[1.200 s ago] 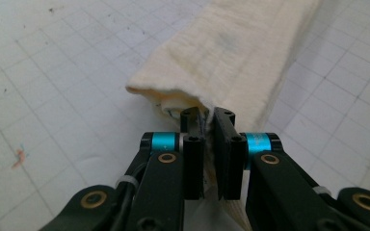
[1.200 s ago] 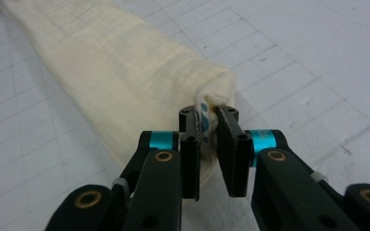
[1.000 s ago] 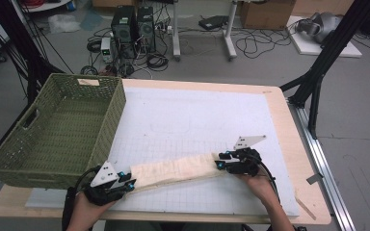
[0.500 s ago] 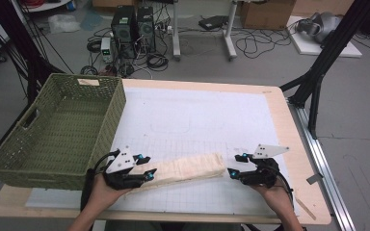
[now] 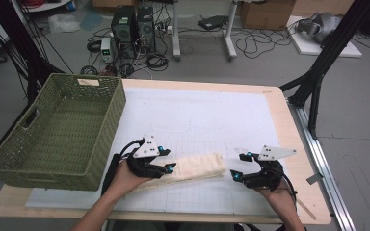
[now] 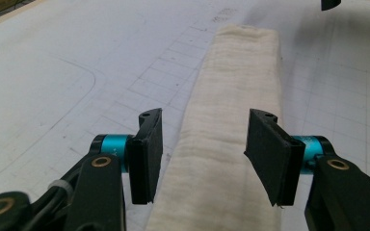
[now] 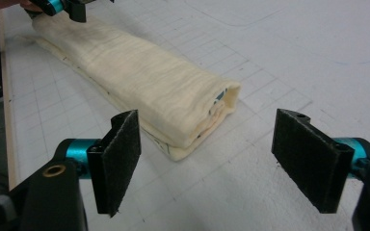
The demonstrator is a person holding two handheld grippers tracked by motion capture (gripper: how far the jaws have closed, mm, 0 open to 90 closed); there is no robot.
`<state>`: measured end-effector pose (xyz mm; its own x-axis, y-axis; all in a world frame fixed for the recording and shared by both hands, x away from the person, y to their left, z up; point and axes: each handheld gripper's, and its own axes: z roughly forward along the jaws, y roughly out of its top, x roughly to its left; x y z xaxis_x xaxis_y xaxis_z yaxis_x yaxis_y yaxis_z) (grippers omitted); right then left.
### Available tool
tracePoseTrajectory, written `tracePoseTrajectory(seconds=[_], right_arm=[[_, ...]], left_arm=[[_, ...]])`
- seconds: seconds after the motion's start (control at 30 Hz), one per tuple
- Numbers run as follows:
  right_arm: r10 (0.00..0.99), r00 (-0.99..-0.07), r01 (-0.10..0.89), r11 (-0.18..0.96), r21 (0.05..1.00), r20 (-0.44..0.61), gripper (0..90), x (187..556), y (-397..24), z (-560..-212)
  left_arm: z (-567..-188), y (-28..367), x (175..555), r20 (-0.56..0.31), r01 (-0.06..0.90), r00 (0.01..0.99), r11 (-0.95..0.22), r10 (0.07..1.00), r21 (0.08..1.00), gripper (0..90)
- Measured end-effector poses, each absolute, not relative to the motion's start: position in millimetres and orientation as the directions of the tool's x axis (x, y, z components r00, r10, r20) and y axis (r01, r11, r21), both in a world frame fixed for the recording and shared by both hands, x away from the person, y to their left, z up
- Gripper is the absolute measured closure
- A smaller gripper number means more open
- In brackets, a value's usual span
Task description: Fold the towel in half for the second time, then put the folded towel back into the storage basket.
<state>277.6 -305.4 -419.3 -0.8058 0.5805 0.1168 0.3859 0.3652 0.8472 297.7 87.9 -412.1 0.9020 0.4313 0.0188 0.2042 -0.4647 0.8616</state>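
Observation:
A folded cream cloth [image 5: 197, 167] lies as a long strip on the white grid mat [image 5: 207, 115] near the table's front. My left gripper [image 5: 167, 159] hovers over its left end. In the left gripper view the cloth [image 6: 231, 120] runs between the spread jaws of that gripper [image 6: 202, 154], whose pads stand clear of it. My right gripper [image 5: 237, 166] stands open just right of the cloth's right end, apart from it. In the right gripper view the folded end [image 7: 139, 77] lies ahead of that gripper [image 7: 207, 159]. Both pairs of jaws have just been opening.
A green woven basket [image 5: 53, 134] stands on the table's left side, close to my left hand. The wooden table edge [image 5: 298, 144] runs along the right. Beyond the table are computers [image 5: 130, 24], cables and black stand legs [image 5: 318, 72].
Both grippers have let go of the cloth and their jaws have spread. My left hand has moved right along the strip. My right hand has drawn back to the right, off the cloth's end.

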Motion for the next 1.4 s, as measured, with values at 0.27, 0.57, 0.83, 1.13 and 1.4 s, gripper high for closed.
tracePoseTrajectory(seconds=[0.27, 0.57, 0.83, 1.13, 1.4], right_arm=[[0.590, -0.797, 0.399, 0.355, 0.845, 0.128, 21.3, 277.4, -308.0, -420.8], [0.593, -0.797, 0.398, 0.369, 0.840, 0.117, 21.2, 275.8, -308.0, -422.8], [0.590, -0.800, 0.392, 0.377, 0.839, 0.109, 21.2, 274.7, -306.2, -422.9], [0.589, -0.803, 0.389, 0.394, 0.833, 0.097, 21.2, 273.0, -305.2, -423.7], [0.582, -0.808, 0.385, 0.406, 0.829, 0.090, 21.3, 269.7, -305.4, -425.0]], left_arm=[[-415.7, 85.0, 300.8, 0.008, 0.216, 0.907, -0.482, 0.420, 0.849, 47.0], [-426.5, 72.1, 308.3, -0.020, 0.230, 0.925, -0.516, 0.381, 0.825, 46.3], [-433.4, 66.6, 312.1, -0.059, 0.256, 0.939, -0.573, 0.339, 0.779, 43.8], [-441.2, 64.5, 313.0, -0.082, 0.270, 0.945, -0.613, 0.317, 0.743, 39.9], [-441.8, 65.8, 315.0, -0.110, 0.292, 0.942, -0.613, 0.317, 0.734, 37.5]])
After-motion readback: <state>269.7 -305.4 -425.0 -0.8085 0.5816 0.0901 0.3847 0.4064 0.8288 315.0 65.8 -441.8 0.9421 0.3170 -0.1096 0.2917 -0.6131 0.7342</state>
